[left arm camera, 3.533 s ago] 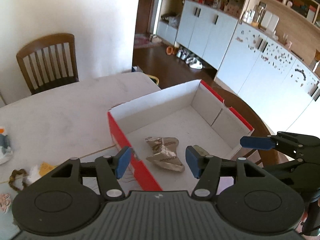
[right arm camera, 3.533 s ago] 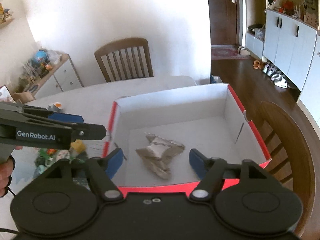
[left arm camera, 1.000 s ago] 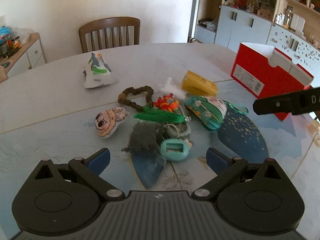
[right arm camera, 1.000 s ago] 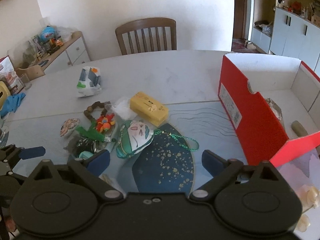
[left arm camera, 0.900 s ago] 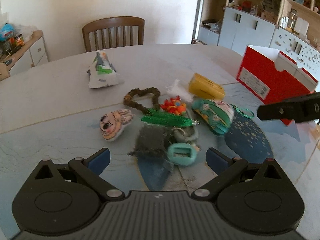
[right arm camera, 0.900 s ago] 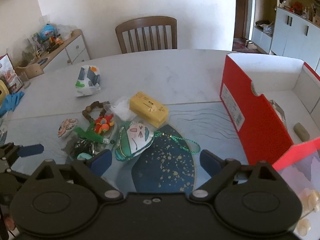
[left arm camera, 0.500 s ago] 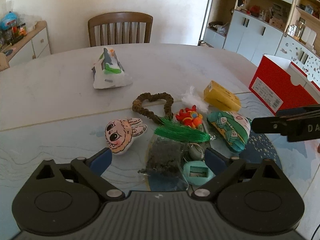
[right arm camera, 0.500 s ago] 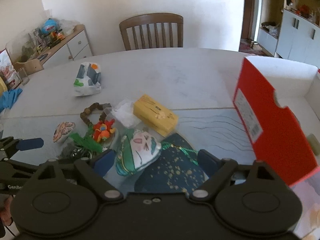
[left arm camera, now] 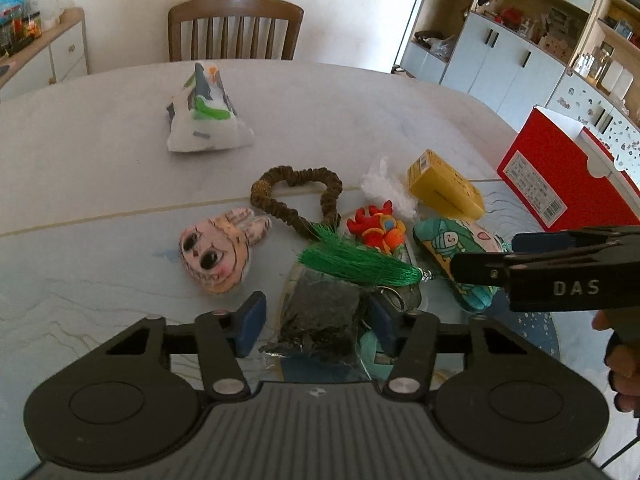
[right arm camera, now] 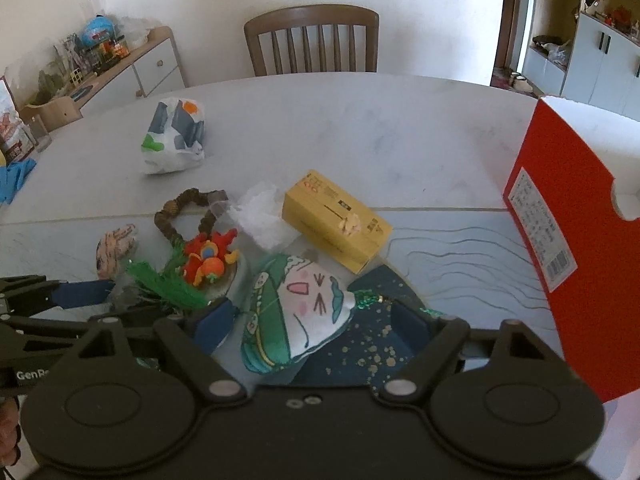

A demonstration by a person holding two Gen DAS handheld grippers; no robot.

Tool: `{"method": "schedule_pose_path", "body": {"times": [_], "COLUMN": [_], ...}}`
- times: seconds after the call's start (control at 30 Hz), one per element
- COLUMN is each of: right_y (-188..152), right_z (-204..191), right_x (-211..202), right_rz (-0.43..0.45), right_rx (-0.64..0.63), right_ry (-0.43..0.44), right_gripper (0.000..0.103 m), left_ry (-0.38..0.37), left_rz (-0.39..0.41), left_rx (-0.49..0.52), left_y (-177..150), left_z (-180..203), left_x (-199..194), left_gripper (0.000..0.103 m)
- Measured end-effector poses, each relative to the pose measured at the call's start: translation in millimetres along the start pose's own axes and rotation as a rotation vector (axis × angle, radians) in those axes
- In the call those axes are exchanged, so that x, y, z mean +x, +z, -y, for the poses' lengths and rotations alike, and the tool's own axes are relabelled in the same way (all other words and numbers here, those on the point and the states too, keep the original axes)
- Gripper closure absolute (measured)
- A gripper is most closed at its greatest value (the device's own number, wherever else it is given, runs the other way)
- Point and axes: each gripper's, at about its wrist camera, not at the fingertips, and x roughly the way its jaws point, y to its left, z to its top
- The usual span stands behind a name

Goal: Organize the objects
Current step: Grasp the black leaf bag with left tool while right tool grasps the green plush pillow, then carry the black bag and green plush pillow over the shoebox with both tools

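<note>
Pale marble tabletop (left arm camera: pixel 100 168) fills both views, with a wooden chair (left arm camera: pixel 235 28) pushed in at its far side and white cabinets beyond. Scattered near the middle lie a white printed pouch (left arm camera: pixel 204 114), a brown beaded loop (left arm camera: pixel 296 196), a rabbit-faced plush (left arm camera: pixel 218 250), a crumpled white tissue (right arm camera: pixel 260 216), a yellow carton (right arm camera: pixel 336 220), a red and orange knitted charm (left arm camera: pixel 376 228) and a green tassel (left arm camera: pixel 356 264). Well off to the right stands the red shoebox (right arm camera: pixel 560 216), its barcode label facing the clutter. The left gripper (left arm camera: pixel 316 320) has just been closing; a dark crinkled packet (left arm camera: pixel 320 316) sits between its blue pads, the right pad against the packet's edge while a narrow gap shows beside the left pad, so a firm pinch cannot be told. A mint-green oval case (left arm camera: pixel 370 350) peeks out just behind that right pad. The right gripper (right arm camera: pixel 316 324) has also just been narrowing, yet its jaws stand wide apart, straddling the green and white cat-faced pouch (right arm camera: pixel 296 312), with neither pad pressing on it. That pouch lies partly on a dark blue gold-speckled mat (right arm camera: pixel 384 352), a green cord trailing from its side. In the left view the right tool crosses from the right edge, held by a hand (left arm camera: pixel 618 364)
</note>
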Motion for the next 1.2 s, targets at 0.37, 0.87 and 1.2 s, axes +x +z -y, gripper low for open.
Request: {"method": "schedule_pose_path", "body": {"times": [0.37,0.87,1.2], "right_y": [-1,0,-5], "right_z": [-2,2,6], "right_x": [4,-44,-109], "right_rz": [-0.013,0.084,0.151], "right_rx": [-0.003,0.044,0.037], "right_ry": [0.012,0.028,0.057], "right_gripper": [0.050,0.057,0.057], "left_ry": [0.007,-0.011,-0.039], "left_rz": [-0.002,0.028,0.053], "left_rx": [0.015,0.008,0.033], "left_y": [1,4,15], "left_z": [4,12,34], "left_x": [-1,-40,-85], "left_gripper": [0.068,0.070,0.070]}}
